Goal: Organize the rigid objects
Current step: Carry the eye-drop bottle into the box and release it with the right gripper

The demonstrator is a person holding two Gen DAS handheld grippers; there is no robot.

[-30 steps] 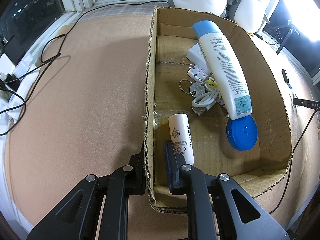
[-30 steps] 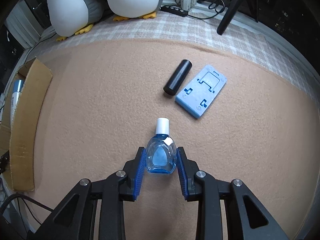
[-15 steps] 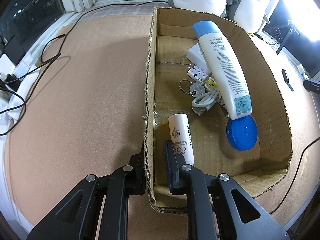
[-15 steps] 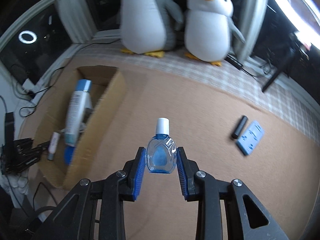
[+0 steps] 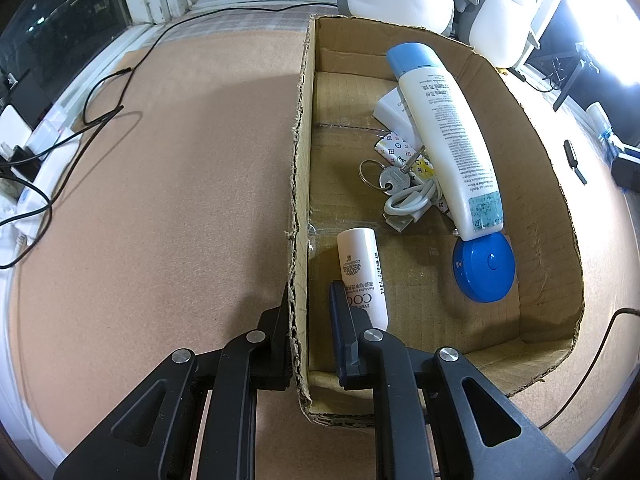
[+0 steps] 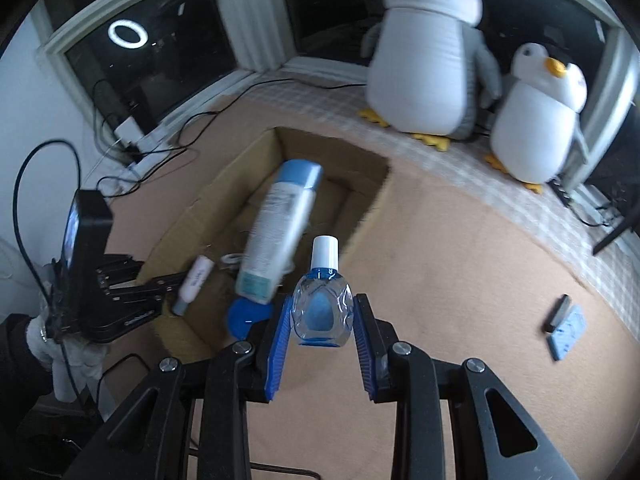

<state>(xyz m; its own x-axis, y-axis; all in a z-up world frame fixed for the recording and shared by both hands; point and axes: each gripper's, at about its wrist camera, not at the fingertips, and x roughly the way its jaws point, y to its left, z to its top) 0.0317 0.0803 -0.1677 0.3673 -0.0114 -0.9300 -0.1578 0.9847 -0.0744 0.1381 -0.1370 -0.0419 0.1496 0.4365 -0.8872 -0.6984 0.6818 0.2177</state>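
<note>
Facing up, "COC" lettering on white tube (image 5: 362, 272) in cardboard box (image 5: 552, 184)

Home room set up for recording, likely a bay-window nook. Dark window panes in white frames (image 6: 152, 68) wrap around the counter, one pane reflecting a ring light (image 6: 127, 34). Two grey-and-white plush penguins with yellow beaks (image 6: 430, 60) sit on a checked cloth strip (image 6: 500, 184) along the sill. Counter covered in a tan fleece-like mat (image 5: 168, 184). White power strip with black cables (image 5: 38, 160) lies at the window edge. Open brown cardboard box (image 5: 552, 184) holds household bits: white lotion bottle with blue cap (image 5: 448, 136), white tube (image 5: 362, 272), keys on a ring (image 5: 390, 178), white USB cable (image 5: 412, 202).
</note>
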